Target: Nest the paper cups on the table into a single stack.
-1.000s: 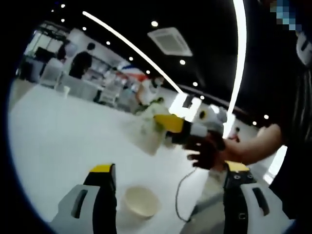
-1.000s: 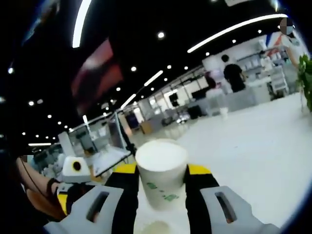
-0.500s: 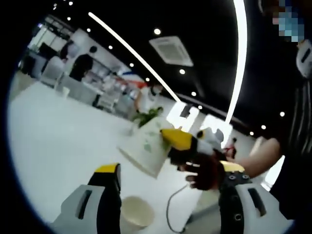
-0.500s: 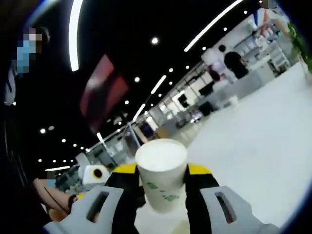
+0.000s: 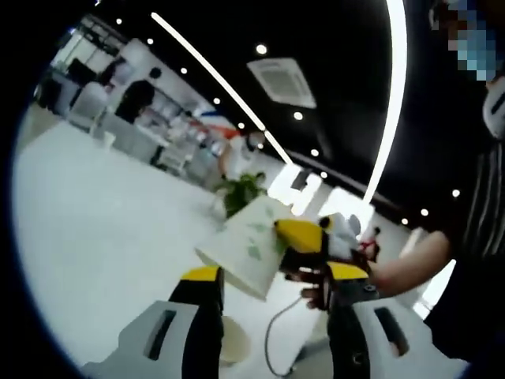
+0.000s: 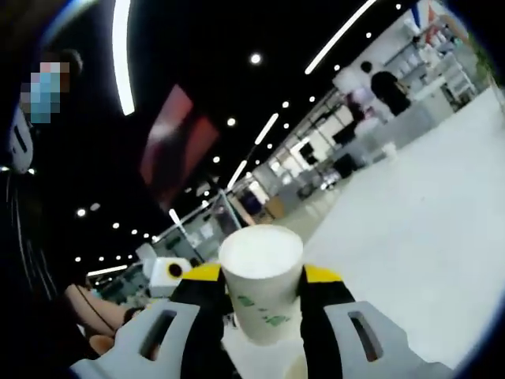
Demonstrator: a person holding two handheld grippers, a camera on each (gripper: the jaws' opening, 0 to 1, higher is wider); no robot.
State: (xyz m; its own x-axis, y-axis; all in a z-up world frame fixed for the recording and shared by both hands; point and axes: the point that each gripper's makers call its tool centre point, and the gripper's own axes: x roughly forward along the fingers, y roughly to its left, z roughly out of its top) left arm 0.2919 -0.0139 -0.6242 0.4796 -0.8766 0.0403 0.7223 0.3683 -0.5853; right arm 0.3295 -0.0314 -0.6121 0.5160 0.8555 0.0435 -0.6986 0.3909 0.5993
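In the left gripper view, low and left of middle, a second cup (image 5: 229, 341) sits on the white table (image 5: 87, 237), mouth up, between the spread, empty jaws of the left gripper (image 5: 272, 316). Just above it, in the middle, the right gripper (image 5: 304, 237) comes in from the right, carrying a paper cup (image 5: 245, 246) tipped on its side. In the right gripper view, that paper cup (image 6: 260, 288) is pinched between the jaws, bottom middle. I think the next move is to turn it upright and drop it into the second cup, though that cup is partly hidden.
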